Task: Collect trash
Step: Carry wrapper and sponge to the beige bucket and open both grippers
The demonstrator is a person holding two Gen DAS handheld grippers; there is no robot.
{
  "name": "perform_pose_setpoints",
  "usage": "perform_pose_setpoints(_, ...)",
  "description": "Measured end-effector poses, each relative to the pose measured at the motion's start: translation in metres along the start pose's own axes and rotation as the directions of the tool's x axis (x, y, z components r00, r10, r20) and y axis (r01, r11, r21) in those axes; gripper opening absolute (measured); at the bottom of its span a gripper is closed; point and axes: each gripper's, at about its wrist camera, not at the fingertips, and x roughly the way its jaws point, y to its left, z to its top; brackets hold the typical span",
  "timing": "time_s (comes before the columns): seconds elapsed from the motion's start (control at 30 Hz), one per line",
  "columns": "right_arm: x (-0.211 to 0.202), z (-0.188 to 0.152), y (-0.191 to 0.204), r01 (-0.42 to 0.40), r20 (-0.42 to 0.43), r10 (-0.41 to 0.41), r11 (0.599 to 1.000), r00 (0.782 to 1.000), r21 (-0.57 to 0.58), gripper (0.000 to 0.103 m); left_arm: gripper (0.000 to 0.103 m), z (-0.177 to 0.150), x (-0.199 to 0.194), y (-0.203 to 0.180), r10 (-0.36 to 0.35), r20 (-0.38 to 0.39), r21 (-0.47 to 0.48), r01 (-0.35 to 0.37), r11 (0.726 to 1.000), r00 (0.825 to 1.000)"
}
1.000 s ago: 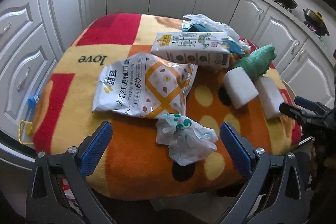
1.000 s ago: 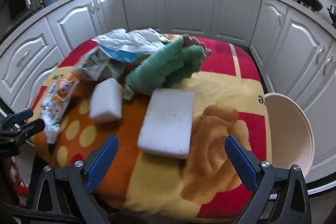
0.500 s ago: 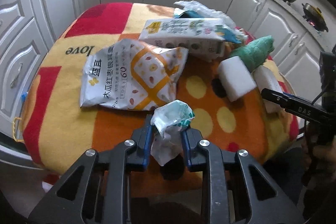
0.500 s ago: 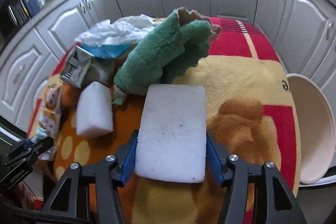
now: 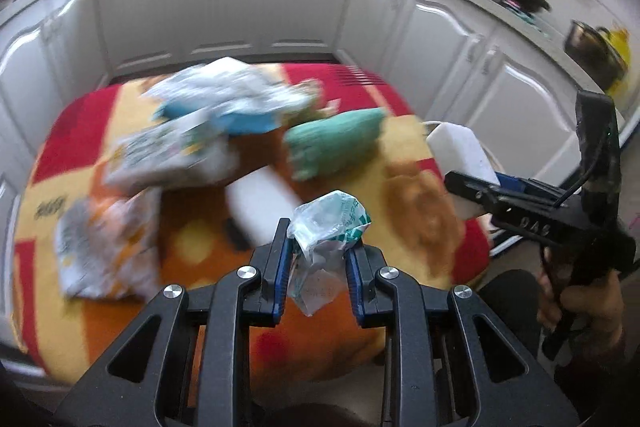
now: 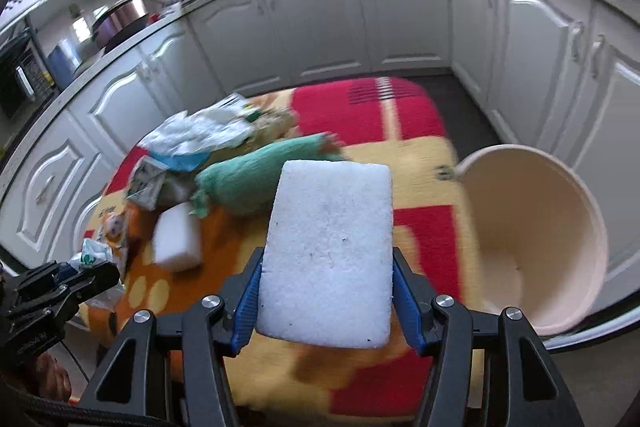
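Two pieces of trash were held above the blanket-covered bench point(image 6: 420, 151). Left gripper point(image 5: 316, 263) had its jaws closed on a crumpled wrapper point(image 5: 326, 227). Right gripper point(image 6: 326, 301) clamped a white sponge point(image 6: 328, 259) by its long edges, long axis pointing forward. Only the right view showed the cream bucket point(image 6: 560, 187) beside the bench; the left view was blurred.

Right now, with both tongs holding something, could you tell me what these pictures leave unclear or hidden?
- Left wrist view: motion blur smears the print on the carton and the snack bag.
- Left wrist view: the left tongs hide the lower part of the wrapper.
- Right wrist view: the sponge hides the blanket behind it.
- Right wrist view: the bucket base is cut off by its near rim.
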Motion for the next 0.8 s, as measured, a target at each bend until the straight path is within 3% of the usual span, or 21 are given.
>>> perform_pose_setpoints(0.2,-0.026,-0.004,-0.059,0.109,0.027,-0.111,0.991,0.993,0.073,0.057,0.022,0.032,0.043,-0.061,-0.1,-0.051,0.089,0.105,0.991,0.994)
perform_pose_setpoints(0.4,-0.035,-0.01,-0.124,0.247,0.011,-0.251,0.959,0.968,0.14,0.057,0.023,0.055,0.087,-0.112,-0.172,-0.071,0.131,0.18,0.975,0.983)
perform_pose_setpoints(0.57,-0.03,-0.014,-0.171,0.268,-0.019,-0.271,0.936,0.962,0.228,0.057,0.023,0.071,0.131,-0.144,-0.181,-0.106,0.148,0.196,0.969,0.978)
perform_pose_setpoints(0.8,-0.006,-0.019,-0.202,0.302,-0.067,-0.294,0.921,0.953,0.245,0.057,0.023,0.081,0.174,-0.169,-0.164,-0.141,0.153,0.186,0.971,0.976)
